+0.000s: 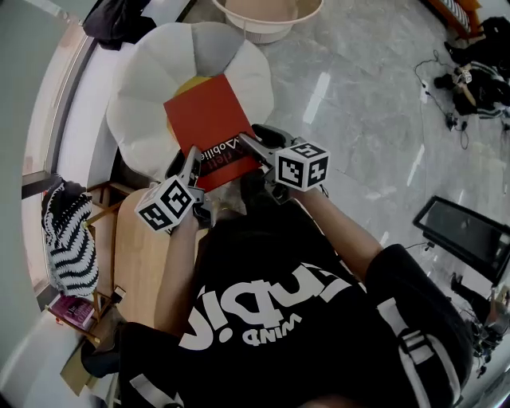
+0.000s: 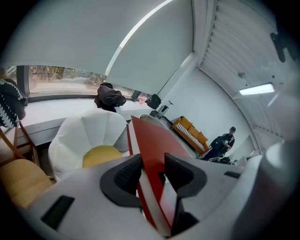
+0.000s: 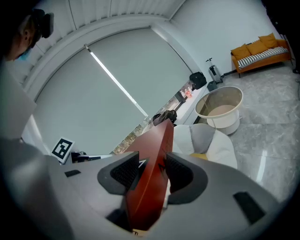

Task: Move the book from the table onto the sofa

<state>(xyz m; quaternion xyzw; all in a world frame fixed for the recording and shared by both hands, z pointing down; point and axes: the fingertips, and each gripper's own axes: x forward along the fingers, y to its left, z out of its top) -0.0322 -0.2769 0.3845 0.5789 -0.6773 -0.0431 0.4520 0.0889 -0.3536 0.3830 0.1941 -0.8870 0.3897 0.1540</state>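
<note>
A red book [image 1: 209, 119] is held in the air by its near edge, above a white flower-shaped seat with a yellow centre [image 1: 147, 88]. My left gripper [image 1: 191, 162] is shut on the book's near left corner, and my right gripper [image 1: 249, 143] is shut on its near right corner. In the left gripper view the book [image 2: 152, 138] stands edge-on between the black pads [image 2: 127, 176], with the flower seat [image 2: 89, 136] beyond it. In the right gripper view the red cover [image 3: 152, 159] is clamped between both pads [image 3: 178, 173].
A beige basin [image 1: 271, 20] stands on the marble floor past the seat. A wooden chair [image 1: 139, 255] with a striped cloth [image 1: 68, 239] is at the left. A black case [image 1: 466, 231] and cables [image 1: 470, 88] lie at the right. An orange sofa [image 3: 260, 51] stands far off.
</note>
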